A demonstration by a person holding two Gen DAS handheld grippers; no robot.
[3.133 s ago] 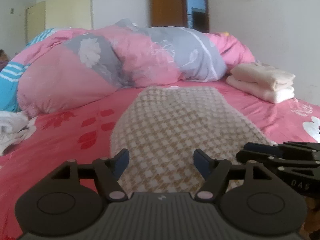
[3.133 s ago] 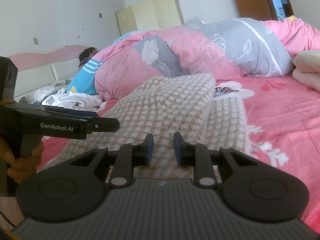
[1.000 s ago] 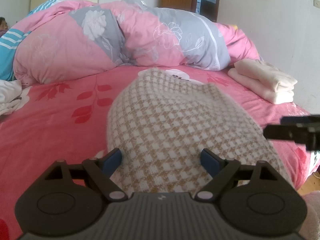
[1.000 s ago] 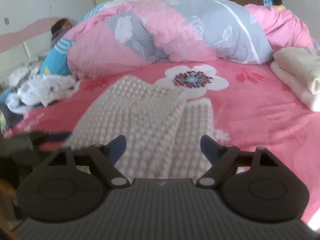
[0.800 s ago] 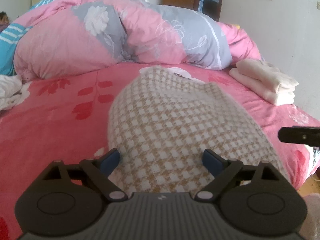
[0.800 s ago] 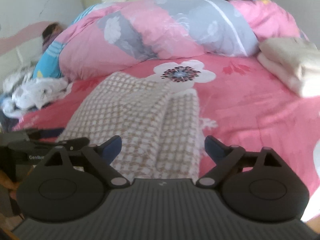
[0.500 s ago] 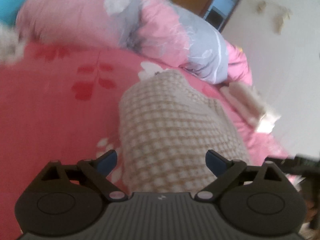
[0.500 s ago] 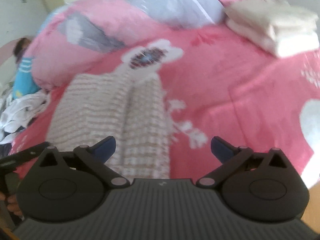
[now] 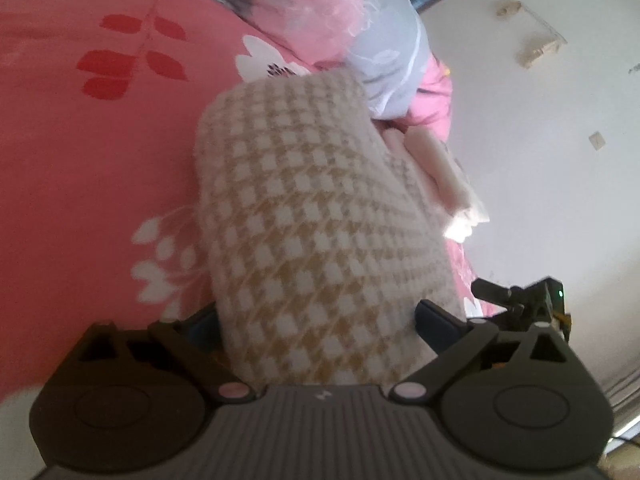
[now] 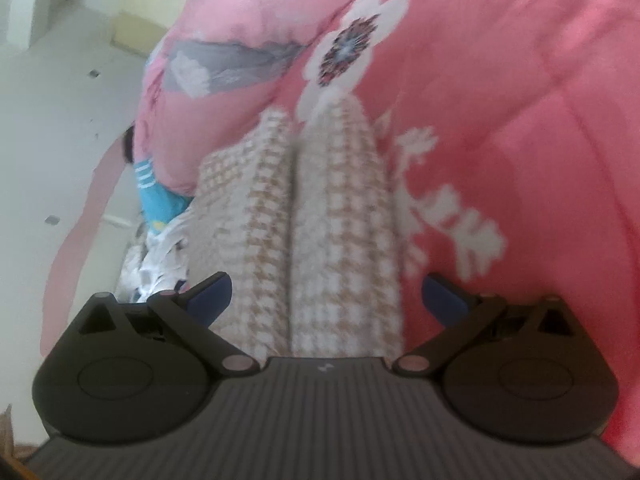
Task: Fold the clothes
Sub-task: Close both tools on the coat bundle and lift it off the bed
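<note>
Pink bed (image 9: 80,160); fingers (image 10: 210,294) splayed around garment (image 10: 332,240).

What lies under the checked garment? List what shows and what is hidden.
The checked garment lies on the pink floral bedsheet; a white flower print shows beyond its far end. Whatever lies directly beneath it, and inside its fold, is covered.
</note>
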